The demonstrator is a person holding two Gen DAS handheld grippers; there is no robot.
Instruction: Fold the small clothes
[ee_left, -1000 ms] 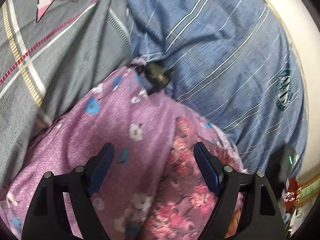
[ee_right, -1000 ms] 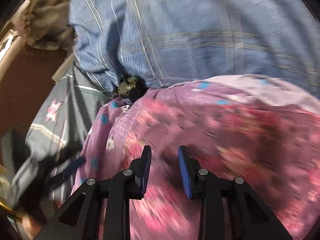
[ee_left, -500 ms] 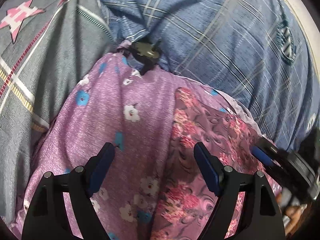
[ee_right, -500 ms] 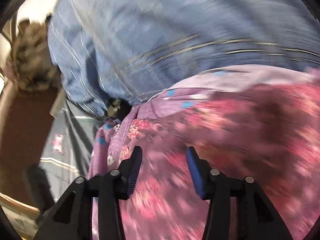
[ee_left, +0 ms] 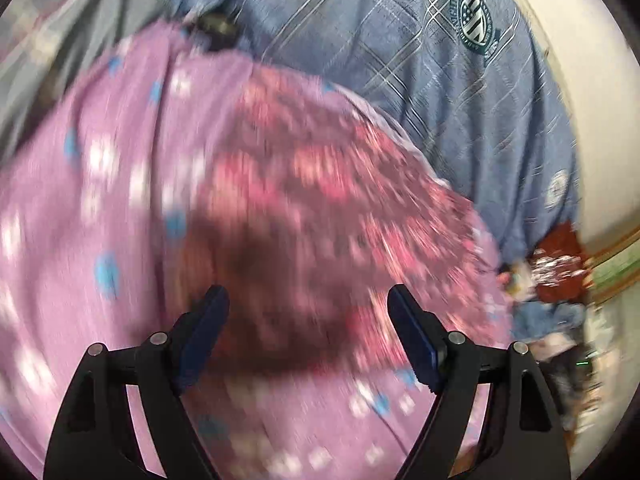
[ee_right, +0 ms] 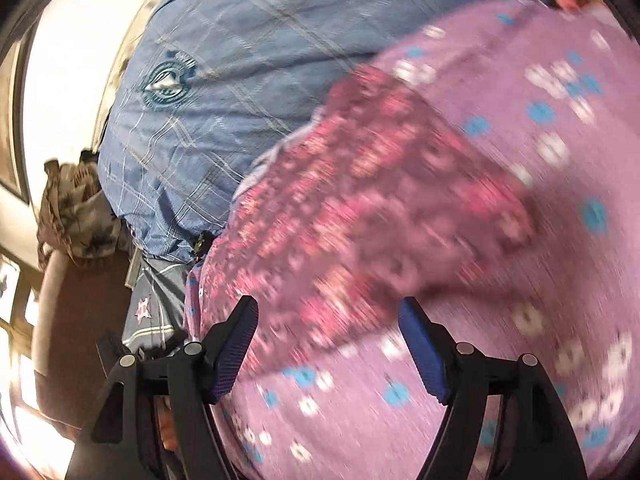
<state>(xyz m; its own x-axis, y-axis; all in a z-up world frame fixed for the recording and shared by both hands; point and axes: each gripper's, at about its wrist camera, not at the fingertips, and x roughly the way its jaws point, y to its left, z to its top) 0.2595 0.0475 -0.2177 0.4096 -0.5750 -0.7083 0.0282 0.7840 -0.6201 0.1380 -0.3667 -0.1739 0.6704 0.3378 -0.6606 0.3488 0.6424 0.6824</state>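
Observation:
A small dark garment with pink flowers lies on a purple sheet with blue and white flowers. It also shows in the right wrist view on the same purple sheet. My left gripper is open and empty, just above the garment's near edge. My right gripper is open and empty, over the garment's near edge. Both views are blurred by motion.
A blue checked quilt with a round crest lies beyond the garment, also in the right wrist view. A grey star-print sheet and a brown headboard are at the left. A black clip holds the sheet's corner.
Both grippers have swung over the flowered garment. The right gripper's jaws have opened wide from nearly shut. The left gripper stays open and has moved closer to the garment.

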